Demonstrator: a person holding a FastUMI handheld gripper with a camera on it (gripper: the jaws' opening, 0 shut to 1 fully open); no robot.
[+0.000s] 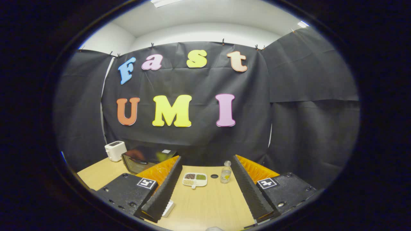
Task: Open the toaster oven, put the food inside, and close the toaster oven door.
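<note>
1. The gripper [205, 192] was held above a wooden table [208, 205], its fingers spread wide with nothing between them.
2. A toaster oven [141, 160] stood at the far left of the table, partly hidden behind the left finger. Its dark glass door appeared shut, though I could not tell for certain.
3. A white divided dish of food [195, 179] lay on the table ahead of the fingers, between them in view and well apart from the oven. The food was therefore outside the oven.
4. A small bottle [226, 172] stood just right of the dish; a white toaster [115, 150] stood beyond the oven.
5. Judgement: the work to come concerned the oven door. The approach should swing left, meet the handle squarely along the door's upper edge, and pull steadily so the oven does not slide.
</note>
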